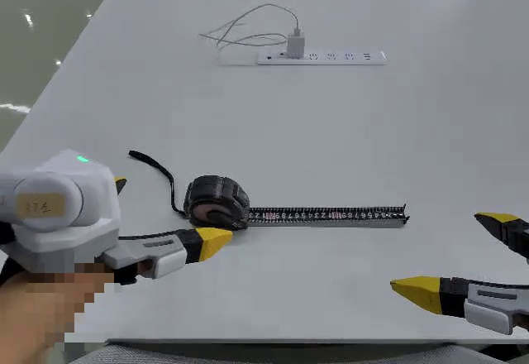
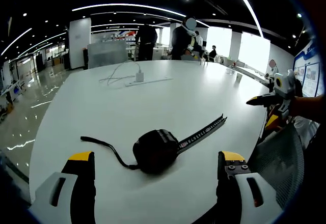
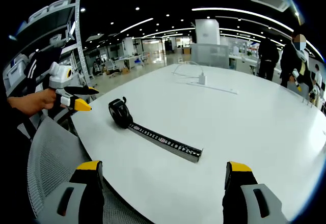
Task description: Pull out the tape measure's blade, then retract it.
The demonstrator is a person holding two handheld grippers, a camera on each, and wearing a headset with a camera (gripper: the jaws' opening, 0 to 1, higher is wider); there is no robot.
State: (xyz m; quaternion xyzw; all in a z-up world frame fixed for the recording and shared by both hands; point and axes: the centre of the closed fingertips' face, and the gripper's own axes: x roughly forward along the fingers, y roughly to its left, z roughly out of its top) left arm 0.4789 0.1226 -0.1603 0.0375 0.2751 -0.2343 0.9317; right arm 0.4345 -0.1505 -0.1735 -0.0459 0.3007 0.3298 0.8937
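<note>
A black tape measure (image 1: 216,202) lies on the white table (image 1: 331,132), its blade (image 1: 326,215) pulled out to the right and its wrist strap (image 1: 153,170) trailing left. My left gripper (image 1: 161,215) is open just left of the case (image 2: 155,150), one yellow-tipped finger (image 1: 211,241) near its front. My right gripper (image 1: 463,252) is open at the table's near right, short of the blade's end hook (image 3: 196,155). Nothing is between either pair of jaws. The right gripper view also holds the case (image 3: 120,113).
A white power strip (image 1: 322,56) with a plugged charger and loose cable (image 1: 248,33) lies at the far side of the table. A mesh chair back (image 3: 51,158) sits below the near edge. People stand in the background beyond the table.
</note>
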